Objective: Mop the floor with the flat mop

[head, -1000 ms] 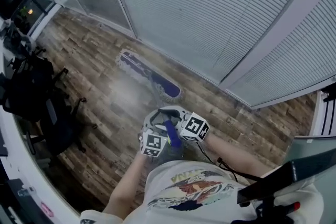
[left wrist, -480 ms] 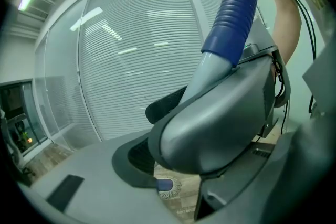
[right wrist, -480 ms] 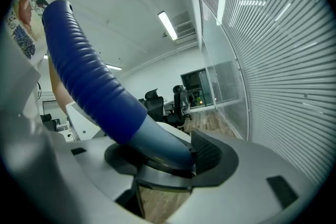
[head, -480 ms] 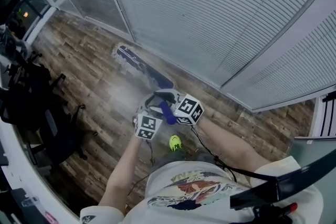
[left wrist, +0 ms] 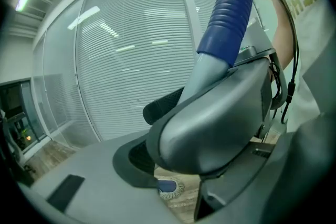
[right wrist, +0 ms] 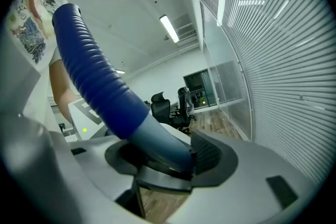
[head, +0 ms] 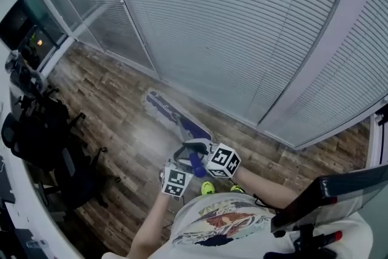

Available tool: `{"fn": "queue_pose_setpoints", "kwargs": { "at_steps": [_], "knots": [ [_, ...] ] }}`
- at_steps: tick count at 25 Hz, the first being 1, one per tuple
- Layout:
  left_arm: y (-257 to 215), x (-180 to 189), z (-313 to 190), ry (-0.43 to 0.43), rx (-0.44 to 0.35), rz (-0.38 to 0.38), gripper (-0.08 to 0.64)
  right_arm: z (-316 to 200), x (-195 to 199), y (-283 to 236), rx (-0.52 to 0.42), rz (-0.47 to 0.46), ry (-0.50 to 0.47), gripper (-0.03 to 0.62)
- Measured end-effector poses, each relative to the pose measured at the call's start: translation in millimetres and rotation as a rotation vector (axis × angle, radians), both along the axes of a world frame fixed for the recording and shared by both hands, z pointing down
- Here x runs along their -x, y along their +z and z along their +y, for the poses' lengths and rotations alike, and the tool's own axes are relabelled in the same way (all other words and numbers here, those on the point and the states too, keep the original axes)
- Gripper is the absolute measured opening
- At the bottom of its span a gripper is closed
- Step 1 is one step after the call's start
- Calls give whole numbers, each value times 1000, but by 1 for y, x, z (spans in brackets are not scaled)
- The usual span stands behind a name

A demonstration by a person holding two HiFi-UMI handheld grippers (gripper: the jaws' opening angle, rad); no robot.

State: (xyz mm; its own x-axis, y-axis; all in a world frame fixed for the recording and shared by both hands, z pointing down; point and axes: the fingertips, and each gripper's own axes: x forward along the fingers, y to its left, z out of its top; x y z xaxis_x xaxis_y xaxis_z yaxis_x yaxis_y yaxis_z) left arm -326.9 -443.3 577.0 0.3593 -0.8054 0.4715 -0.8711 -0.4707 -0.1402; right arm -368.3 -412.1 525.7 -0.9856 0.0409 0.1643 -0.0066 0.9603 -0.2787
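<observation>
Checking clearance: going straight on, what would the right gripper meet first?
The mop handle, clamped in the right gripper; past it the way looks free toward distant office chairs, depth unclear.

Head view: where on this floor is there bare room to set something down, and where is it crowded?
Bare wood-plank floor lies between the blue flat mop and the black office chairs; another strip runs along the slatted glass wall toward the picture's right. Crowded: the chairs at the left edge, and around the person's yellow-green shoes.
</observation>
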Motion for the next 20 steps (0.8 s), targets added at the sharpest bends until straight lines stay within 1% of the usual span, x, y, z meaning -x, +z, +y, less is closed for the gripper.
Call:
{"fn": "queue_pose_setpoints", "kwargs": {
  "at_steps": [4, 8, 13, 16, 20],
  "knots": [
    [-10, -29, 13, 7, 9, 8, 150, 11, -29, -12, -4, -11, 13, 230],
    [-25, -45, 31, 11, 13, 3, 150, 25, -45, -28, -30, -14, 57, 221],
    [-40, -47, 24, 47, 7, -16, 149, 16, -46, -40, -51, -19, 74, 202],
    [-40, -43, 19, 44, 8, -13, 147, 11, -42, -41, -60, -17, 70, 198],
    [-39, -38, 25, 33, 5, -6, 147, 18, -36, -39, -70, -13, 63, 196]
  ]
}}
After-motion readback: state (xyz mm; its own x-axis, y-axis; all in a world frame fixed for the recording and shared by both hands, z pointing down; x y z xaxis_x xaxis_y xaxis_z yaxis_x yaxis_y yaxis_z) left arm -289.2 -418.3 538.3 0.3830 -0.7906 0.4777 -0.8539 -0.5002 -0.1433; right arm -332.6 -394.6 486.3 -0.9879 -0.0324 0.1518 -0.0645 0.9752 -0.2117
